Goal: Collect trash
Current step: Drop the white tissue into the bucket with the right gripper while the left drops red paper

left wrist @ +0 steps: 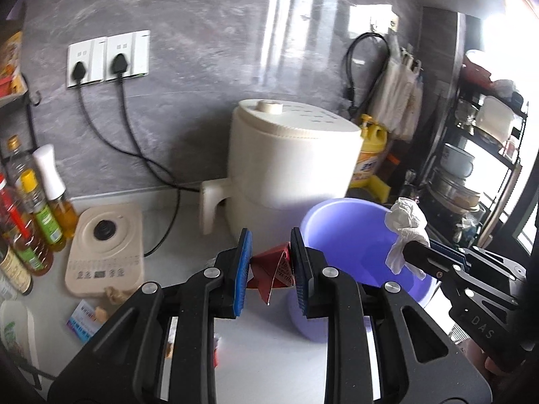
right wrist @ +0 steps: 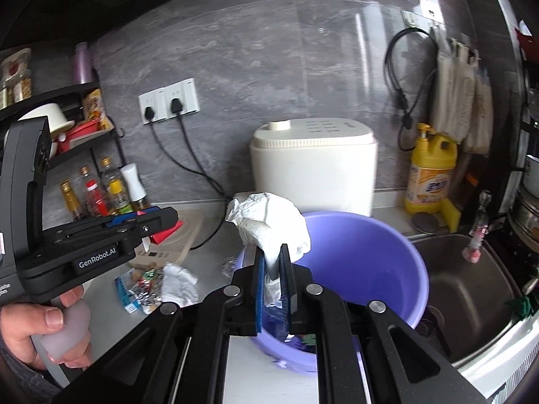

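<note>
Between the blue pads of the left tool (left wrist: 271, 262) sat a crumpled red carton (left wrist: 273, 266), pinched from both sides and held off the counter (left wrist: 188, 222), just left of the purple basin (left wrist: 350, 235). Beside it, the right tool (right wrist: 272, 269) was clamped on a wad of white paper towel (right wrist: 269, 222), which bulged above the pads and hung over the basin's near rim. Seen from the left wrist, that same wad (left wrist: 406, 232) stuck out of the right tool's tip (left wrist: 412, 249) above the basin's right side.

The basin stood on the counter's edge next to a steel sink (right wrist: 471, 289); its upper wall looked bare, and low down in the right wrist view some dark and green scraps showed at the bottom, too blurred to name. A small pink object (right wrist: 475, 249) hung at the sink's far side.

More rubbish lay on the counter to the left: another crumpled white tissue (right wrist: 178, 286), a shiny foil wrapper (right wrist: 148, 282) and a blue-and-white packet (right wrist: 124, 289), close together. Behind them lay a beige induction plate (left wrist: 107, 252), and behind the basin a cream air fryer (left wrist: 289, 165). A yellow detergent bottle (right wrist: 431, 171) stood by the wall near the sink, and oil and sauce bottles (left wrist: 37, 215) clustered at the far left under a black shelf (right wrist: 67, 134) holding packets and a bowl. A hand (right wrist: 37, 330) gripped the left tool's handle.
</note>
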Demonstrator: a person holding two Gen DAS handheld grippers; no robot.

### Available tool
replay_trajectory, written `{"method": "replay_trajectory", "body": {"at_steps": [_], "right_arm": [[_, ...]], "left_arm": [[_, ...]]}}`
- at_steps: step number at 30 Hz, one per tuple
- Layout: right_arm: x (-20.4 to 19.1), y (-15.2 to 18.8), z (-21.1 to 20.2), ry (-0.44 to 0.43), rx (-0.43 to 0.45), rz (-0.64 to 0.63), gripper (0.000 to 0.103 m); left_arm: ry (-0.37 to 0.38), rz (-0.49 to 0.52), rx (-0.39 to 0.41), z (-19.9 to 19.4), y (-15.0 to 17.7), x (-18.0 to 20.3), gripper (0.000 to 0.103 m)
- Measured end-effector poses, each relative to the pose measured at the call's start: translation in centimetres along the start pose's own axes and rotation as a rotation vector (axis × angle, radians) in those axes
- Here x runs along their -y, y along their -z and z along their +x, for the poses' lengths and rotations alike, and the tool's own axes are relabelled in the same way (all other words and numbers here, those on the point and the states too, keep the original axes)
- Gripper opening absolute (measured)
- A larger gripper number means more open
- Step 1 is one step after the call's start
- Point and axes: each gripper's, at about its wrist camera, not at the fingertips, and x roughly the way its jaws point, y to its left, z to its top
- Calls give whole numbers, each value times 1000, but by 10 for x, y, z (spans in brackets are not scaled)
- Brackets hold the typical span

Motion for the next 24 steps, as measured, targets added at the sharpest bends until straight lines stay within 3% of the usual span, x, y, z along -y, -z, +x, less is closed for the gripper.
{"method": "replay_trajectory", "body": {"at_steps": [5, 7, 8, 21, 23, 24], "right_arm": [[21, 1, 2, 56, -19, 30, 14], [28, 3, 3, 82, -26, 39, 50], [31, 4, 0, 98, -14, 42, 52], [67, 14, -19, 171, -11, 107, 52], [72, 17, -22, 182, -14, 119, 52], [74, 18, -23, 187, -16, 124, 52]], "left_arm": [[41, 17, 3, 9, -6, 16, 24], [61, 27, 6, 14, -9, 24, 24], [67, 30, 6, 15, -10, 26, 24], [156, 81, -36, 46, -13, 67, 24], [194, 84, -47, 50, -13, 73, 30], [205, 86, -47, 51, -13, 75, 39]]}}
